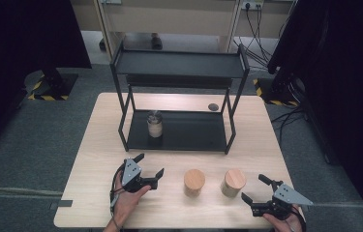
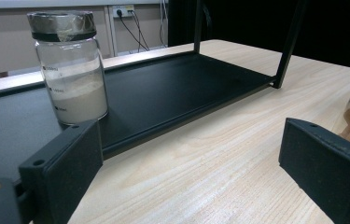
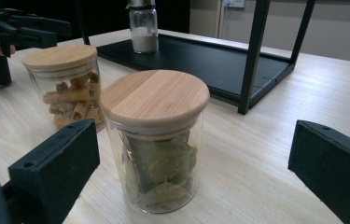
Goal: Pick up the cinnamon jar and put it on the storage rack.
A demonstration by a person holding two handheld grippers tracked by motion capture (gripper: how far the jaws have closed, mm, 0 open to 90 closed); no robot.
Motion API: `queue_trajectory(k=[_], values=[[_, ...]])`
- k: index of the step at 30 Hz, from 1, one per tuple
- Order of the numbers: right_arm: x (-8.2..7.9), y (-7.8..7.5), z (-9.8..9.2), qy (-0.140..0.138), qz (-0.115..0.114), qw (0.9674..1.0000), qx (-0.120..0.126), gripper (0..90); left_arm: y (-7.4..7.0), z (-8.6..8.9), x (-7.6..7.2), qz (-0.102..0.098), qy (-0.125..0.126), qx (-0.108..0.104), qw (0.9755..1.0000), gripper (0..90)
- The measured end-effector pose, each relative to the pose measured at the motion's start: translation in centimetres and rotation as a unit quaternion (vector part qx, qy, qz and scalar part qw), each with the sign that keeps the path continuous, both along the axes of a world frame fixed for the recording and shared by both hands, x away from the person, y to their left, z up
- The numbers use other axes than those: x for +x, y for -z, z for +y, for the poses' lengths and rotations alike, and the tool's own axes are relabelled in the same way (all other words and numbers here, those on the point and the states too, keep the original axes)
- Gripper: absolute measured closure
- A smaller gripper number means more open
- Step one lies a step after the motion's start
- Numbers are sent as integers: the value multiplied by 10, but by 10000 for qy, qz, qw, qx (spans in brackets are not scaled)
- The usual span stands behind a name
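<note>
A black two-tier rack [image 1: 179, 67] stands at the back of the wooden table [image 1: 92, 145]. On its lower shelf [image 2: 172, 93] sits a glass jar of white powder [image 1: 155, 124] [image 2: 72, 70] [image 3: 143, 25] with a dark lid. Two wooden-lidded glass jars stand near the front: one with pasta tubes [image 1: 194, 182] [image 3: 65, 84], one with dried leaves [image 1: 233, 181] [image 3: 156, 140]. My left gripper [image 1: 149, 164] [image 2: 191, 168] rests open on the table, left of the pasta jar, facing the rack. My right gripper [image 1: 255, 188] [image 3: 191, 172] is open, aimed at the leaf jar, apart from it.
A small dark grommet hole [image 1: 213, 107] lies in the tabletop behind the rack. Black stands with yellow-striped bases [image 1: 53, 87] flank the table on the grey floor. Cables [image 1: 256, 38] hang at the back right.
</note>
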State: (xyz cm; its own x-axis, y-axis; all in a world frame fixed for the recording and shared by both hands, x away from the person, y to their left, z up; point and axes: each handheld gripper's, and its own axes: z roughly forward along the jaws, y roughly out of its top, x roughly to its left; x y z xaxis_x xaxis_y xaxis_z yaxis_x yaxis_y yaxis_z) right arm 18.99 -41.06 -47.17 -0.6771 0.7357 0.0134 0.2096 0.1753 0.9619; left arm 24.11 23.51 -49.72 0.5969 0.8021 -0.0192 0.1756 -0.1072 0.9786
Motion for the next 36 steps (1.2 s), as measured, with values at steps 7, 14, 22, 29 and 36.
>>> queue_trajectory(k=[7, 14, 22, 29, 36], values=[[-1, -4, 2, -64, -31, 10000, -31, 22, 0, 2, 0, -2, -45, -4, 10000, 57], [-6, -11, 2, -78, -116, 9999, -30, 22, -1, 1, -2, -10, -18, -15, 10000, 58], [-11, -18, 5, -130, -202, 9997, -70, 22, 0, 1, -1, -8, -26, 4, 10000, 57], [-13, -23, 9, -240, -257, 9993, -101, 22, 1, 1, -1, 7, -24, 8, 10000, 58], [-16, -27, 13, -348, -329, 9988, -114, 22, 0, 1, -1, -9, -4, 34, 10000, 58]])
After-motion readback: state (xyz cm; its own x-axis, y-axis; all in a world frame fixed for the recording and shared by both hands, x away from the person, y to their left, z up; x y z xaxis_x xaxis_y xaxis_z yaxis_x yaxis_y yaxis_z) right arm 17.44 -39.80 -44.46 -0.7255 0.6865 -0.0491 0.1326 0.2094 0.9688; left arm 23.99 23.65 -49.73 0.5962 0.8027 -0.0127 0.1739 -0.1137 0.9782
